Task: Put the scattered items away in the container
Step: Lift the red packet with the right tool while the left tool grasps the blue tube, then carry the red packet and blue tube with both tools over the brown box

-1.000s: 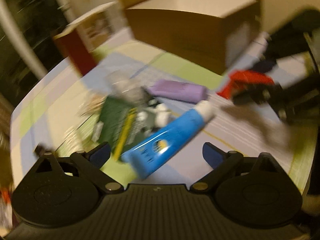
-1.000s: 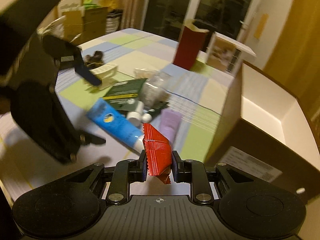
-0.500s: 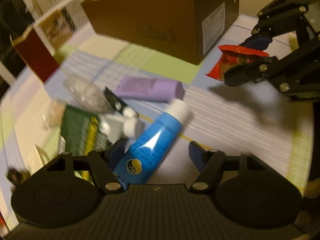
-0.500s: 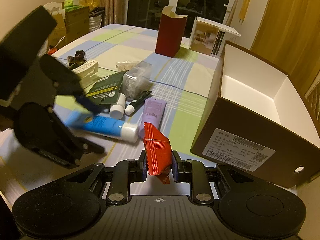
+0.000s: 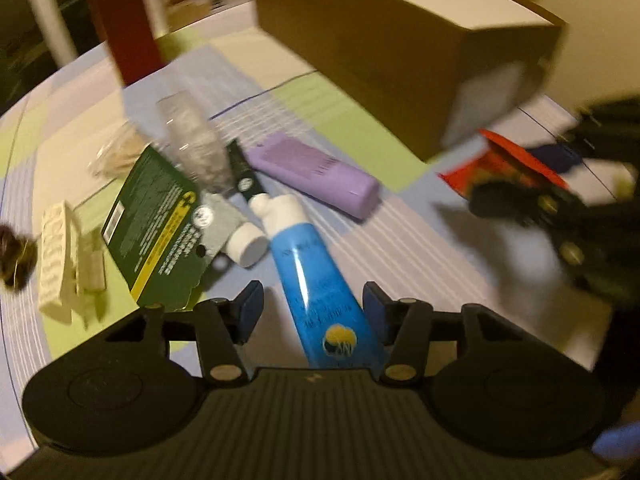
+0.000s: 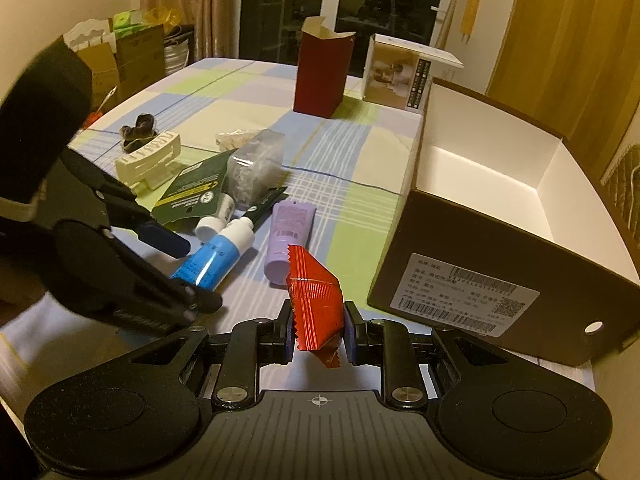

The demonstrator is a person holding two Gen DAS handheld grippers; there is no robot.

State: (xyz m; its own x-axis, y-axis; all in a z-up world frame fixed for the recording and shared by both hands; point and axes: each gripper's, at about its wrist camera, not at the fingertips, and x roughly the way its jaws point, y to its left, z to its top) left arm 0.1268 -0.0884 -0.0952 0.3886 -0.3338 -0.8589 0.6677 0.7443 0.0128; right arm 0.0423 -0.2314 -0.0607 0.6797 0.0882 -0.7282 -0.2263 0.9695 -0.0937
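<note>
A blue tube (image 5: 316,280) with a white cap lies on the checked tablecloth between the jaws of my left gripper (image 5: 310,312). Those jaws are closing; the right pad is at the tube's side and a gap remains at the left pad. In the right wrist view the left gripper (image 6: 192,272) straddles the blue tube (image 6: 212,260). My right gripper (image 6: 316,332) is shut on a red foil sachet (image 6: 314,296), held above the cloth beside the open brown cardboard box (image 6: 460,264). The box's white inside shows nothing in it.
A purple tube (image 6: 286,236), a green card pack (image 6: 192,196), a small white-capped tube (image 5: 244,244), a clear bag (image 6: 256,164) and a white clip (image 6: 148,160) lie clustered left of the box. A dark red carton (image 6: 320,76) and a white printed carton (image 6: 396,76) stand behind.
The left gripper's jaws have narrowed around the blue tube, and the gripper has rolled so the tube lies lengthwise between them. The right gripper still grips the red sachet and has shifted slightly.
</note>
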